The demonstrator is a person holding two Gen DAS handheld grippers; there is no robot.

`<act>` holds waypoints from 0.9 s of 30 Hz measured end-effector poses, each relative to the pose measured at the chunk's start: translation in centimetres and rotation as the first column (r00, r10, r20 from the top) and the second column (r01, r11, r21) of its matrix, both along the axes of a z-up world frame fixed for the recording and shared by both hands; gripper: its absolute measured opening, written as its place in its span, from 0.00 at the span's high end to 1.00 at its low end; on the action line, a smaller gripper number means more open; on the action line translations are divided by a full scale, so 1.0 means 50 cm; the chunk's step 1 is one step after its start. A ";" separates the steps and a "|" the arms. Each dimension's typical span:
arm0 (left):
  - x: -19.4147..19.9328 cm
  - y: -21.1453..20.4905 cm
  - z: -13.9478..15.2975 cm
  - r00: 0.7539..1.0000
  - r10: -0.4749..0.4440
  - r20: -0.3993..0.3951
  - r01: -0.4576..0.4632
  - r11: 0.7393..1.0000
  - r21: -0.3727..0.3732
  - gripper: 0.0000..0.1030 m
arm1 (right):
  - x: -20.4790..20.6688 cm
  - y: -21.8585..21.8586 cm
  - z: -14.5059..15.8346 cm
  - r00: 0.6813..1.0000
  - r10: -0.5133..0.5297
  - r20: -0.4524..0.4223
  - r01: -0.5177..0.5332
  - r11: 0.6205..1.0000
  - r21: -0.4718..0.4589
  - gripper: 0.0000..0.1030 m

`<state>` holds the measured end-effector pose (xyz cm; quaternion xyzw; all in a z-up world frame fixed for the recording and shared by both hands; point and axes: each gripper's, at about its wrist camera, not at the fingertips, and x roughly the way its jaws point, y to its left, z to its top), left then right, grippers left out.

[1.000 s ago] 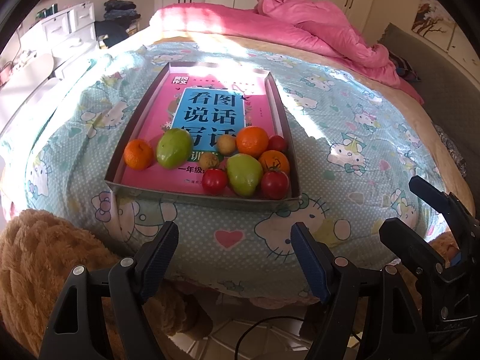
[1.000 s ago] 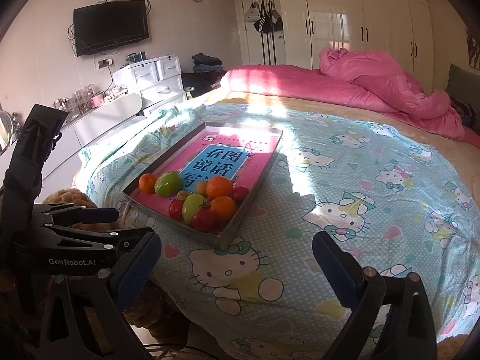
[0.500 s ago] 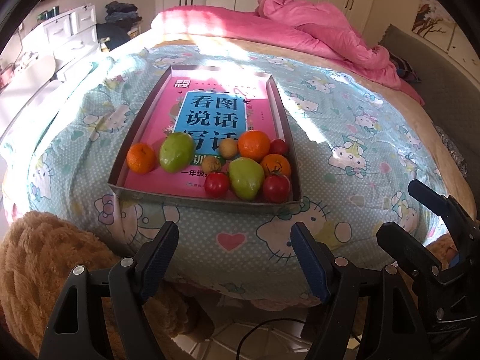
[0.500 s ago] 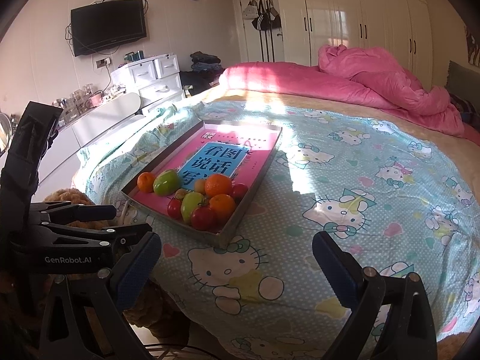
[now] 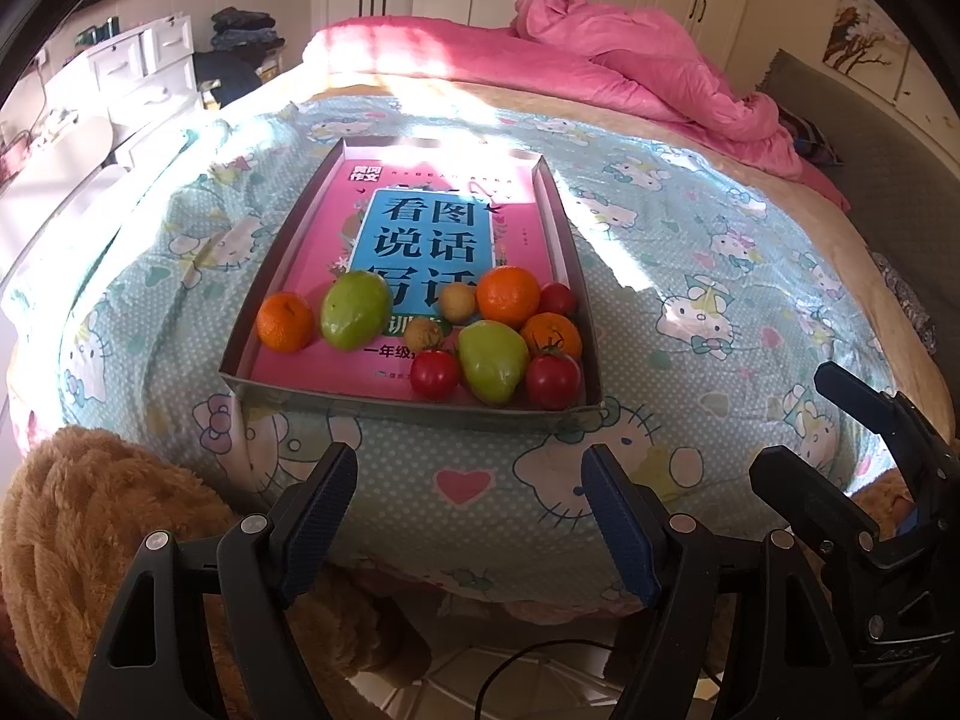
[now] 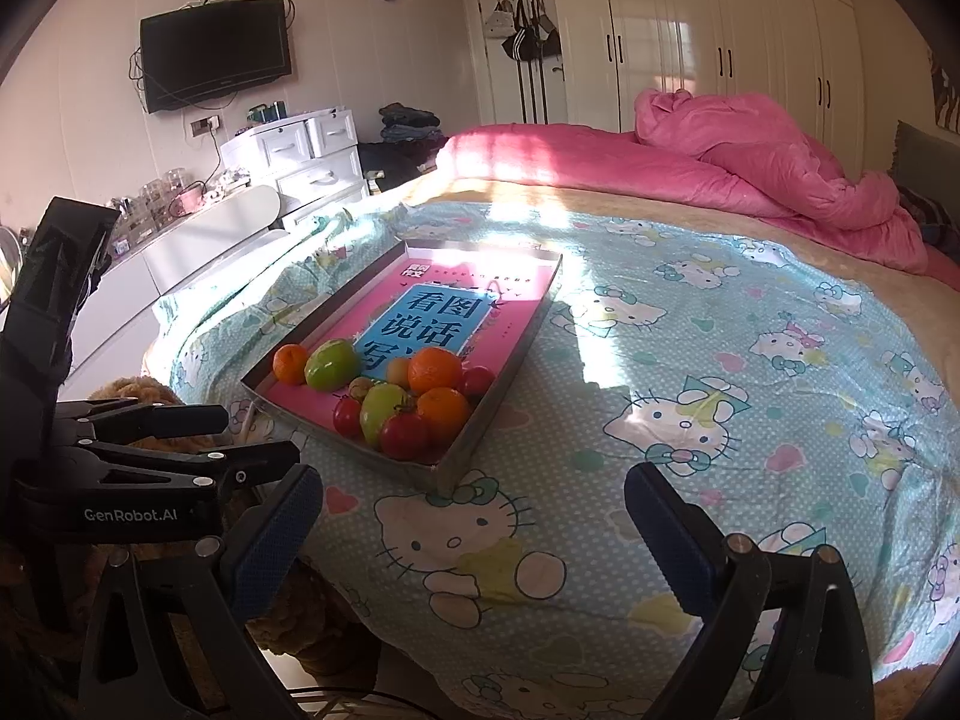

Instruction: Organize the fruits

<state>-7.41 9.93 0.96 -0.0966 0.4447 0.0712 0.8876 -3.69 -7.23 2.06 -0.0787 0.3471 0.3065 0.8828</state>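
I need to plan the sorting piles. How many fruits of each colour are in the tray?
Orange: 3
Green: 2
Red: 3
Small yellow-brown: 2
Total: 10, all at the near end of the tray.

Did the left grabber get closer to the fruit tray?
Yes, a little. In the left wrist view the tray sits lower and nearer the open left gripper than a second ago, so that gripper has eased toward it.
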 end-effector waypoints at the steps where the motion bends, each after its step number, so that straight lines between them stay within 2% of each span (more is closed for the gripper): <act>1: 0.000 0.000 0.000 1.000 0.000 0.001 0.000 1.000 0.000 0.24 | 0.000 0.000 0.000 1.000 0.000 0.000 0.000 1.000 0.001 0.01; 27: -0.003 0.006 0.002 1.000 0.016 0.007 -0.016 1.000 -0.003 0.24 | -0.001 0.000 0.001 1.000 -0.002 0.000 0.002 1.000 -0.001 0.01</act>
